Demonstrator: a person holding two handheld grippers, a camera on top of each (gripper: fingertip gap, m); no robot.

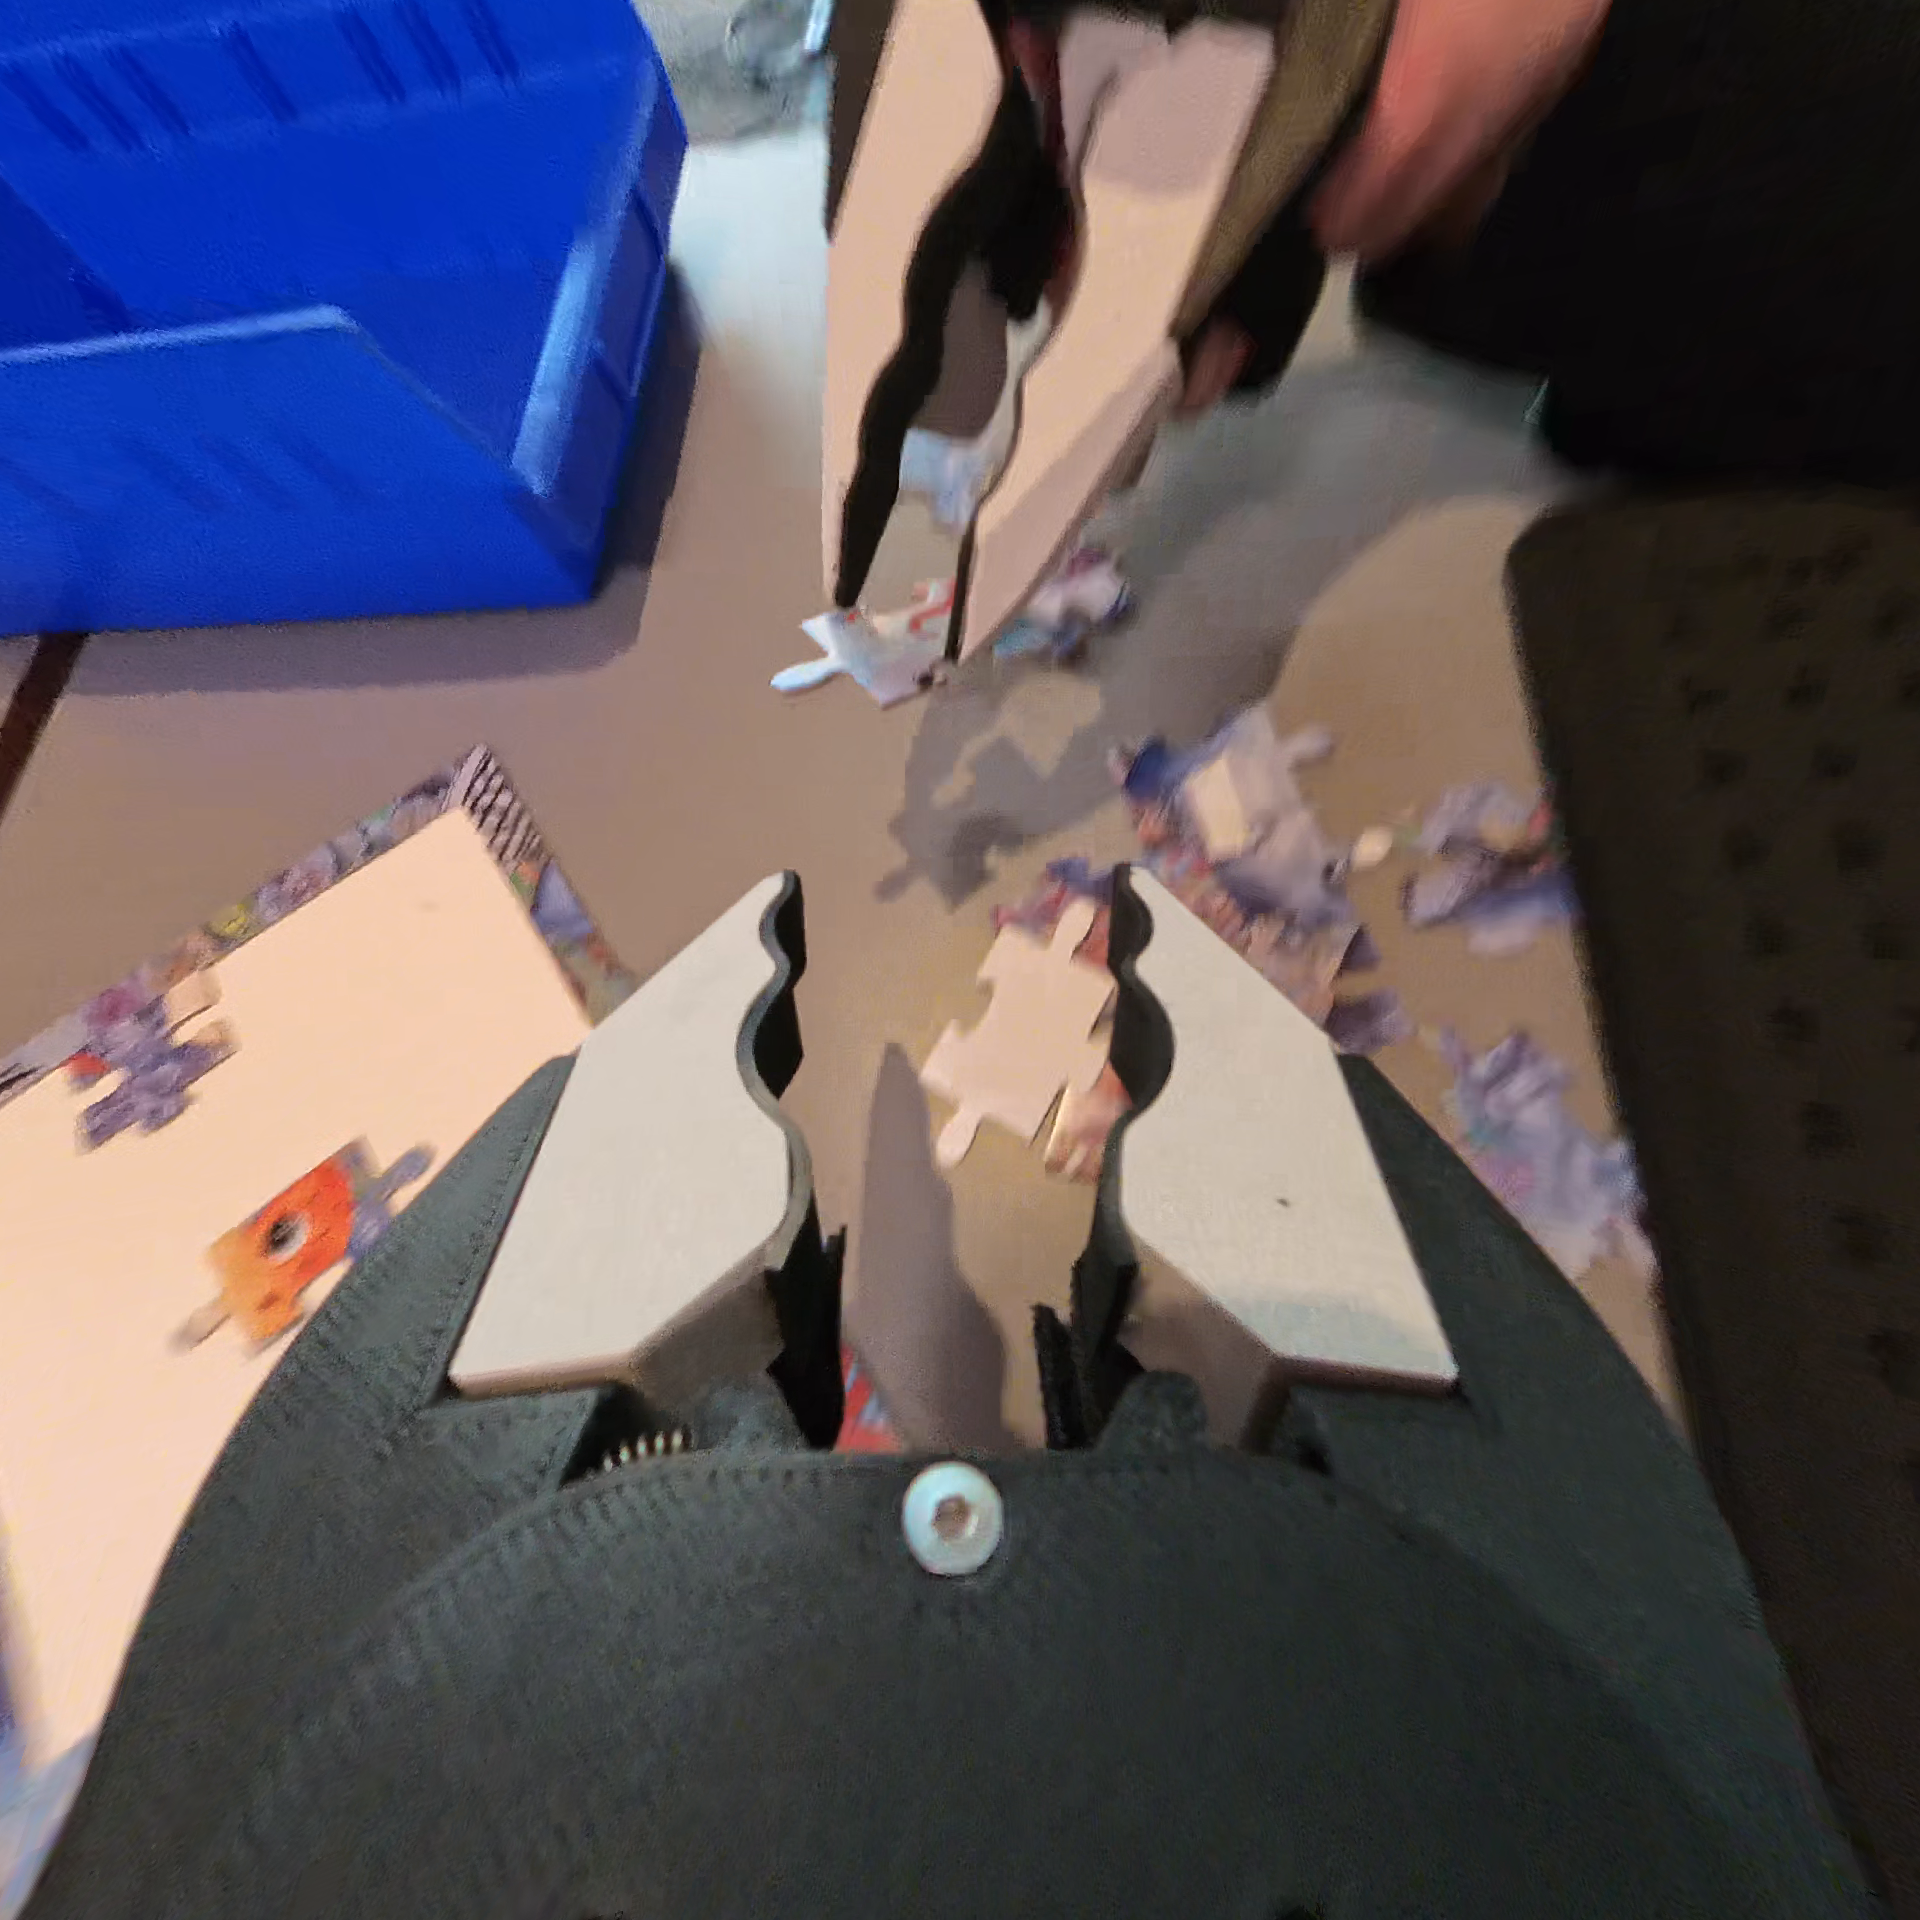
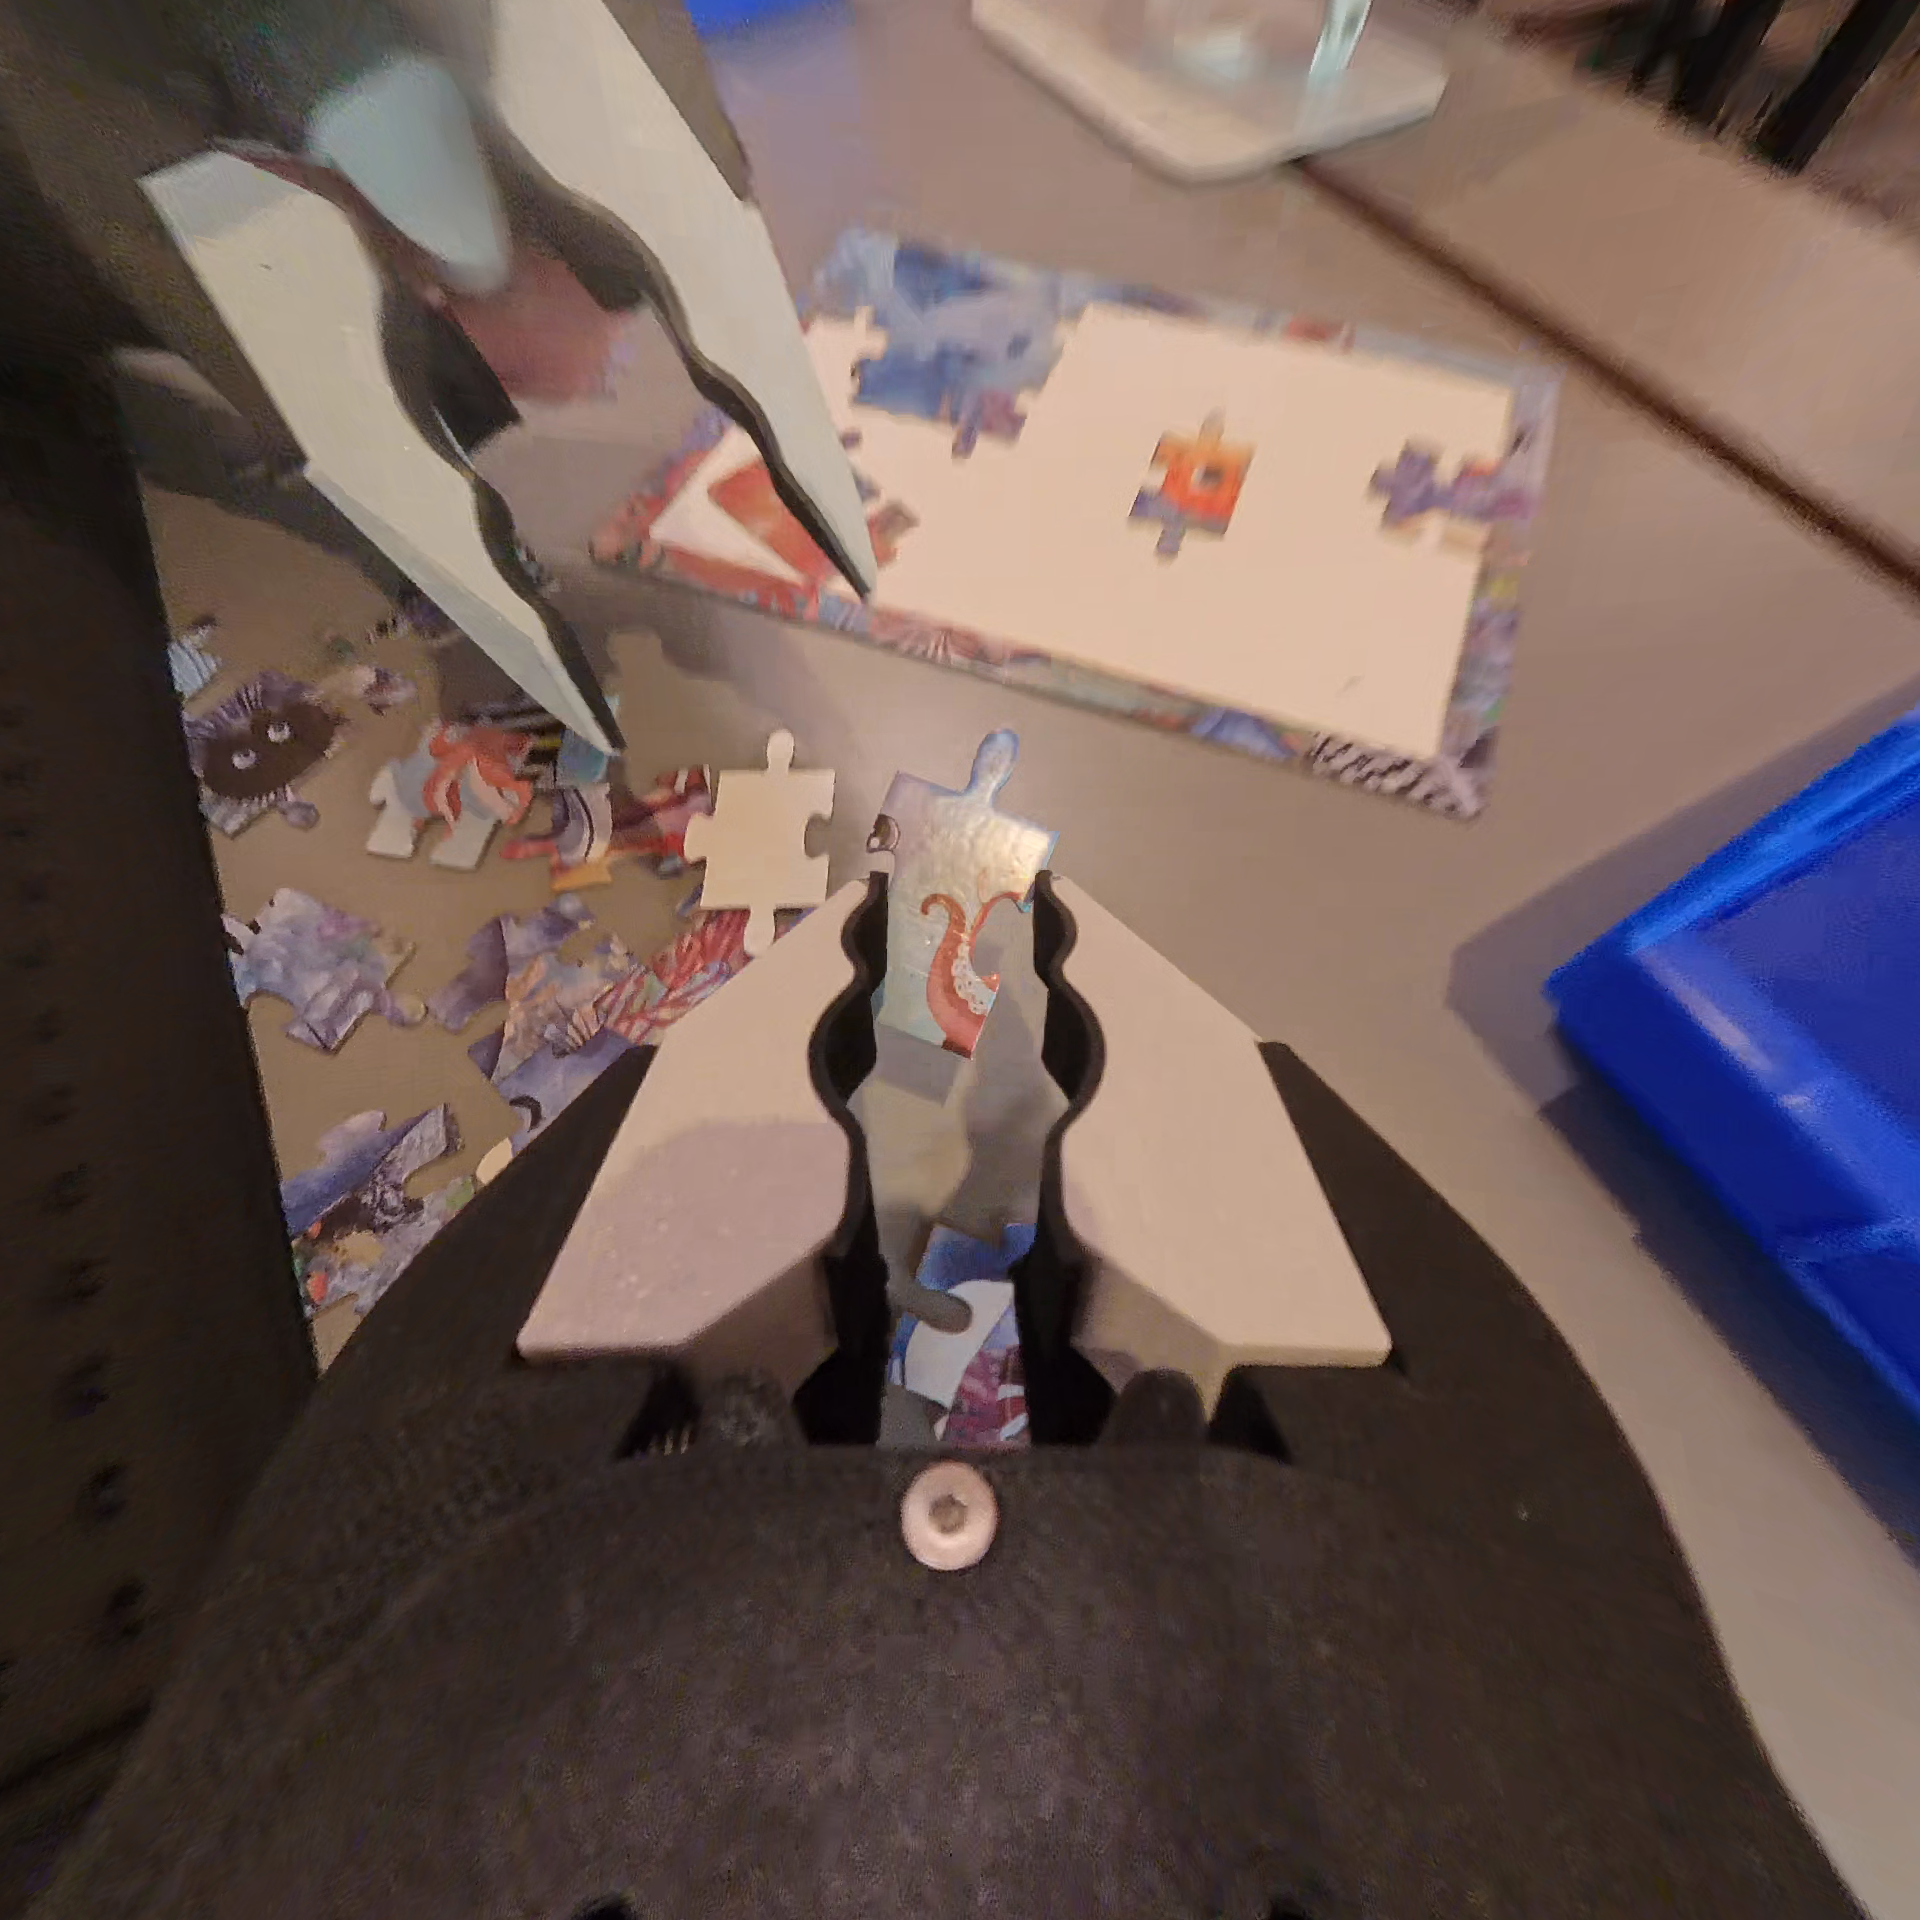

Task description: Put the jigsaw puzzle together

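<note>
- Right now the right gripper (image 2: 956,883), at the centre of its own view, has its fingers clamped on the sides of a puzzle piece (image 2: 951,904) with an orange tentacle, raised above the grey table (image 2: 1299,935).
- Left gripper (image 1: 956,894): fingers spread, nothing between them; a pale face-down piece (image 1: 1013,1039) lies on the table beneath them.
- Puzzle board (image 2: 1195,561), partly filled, sits in the upper right of the right wrist view.
- Loose pieces (image 2: 416,935) lie scattered at left.
- Blue bin (image 2: 1766,1091) stands at the right edge.

Both wrist views face each other, close above the puzzle board (image 2: 1195,582).
</note>
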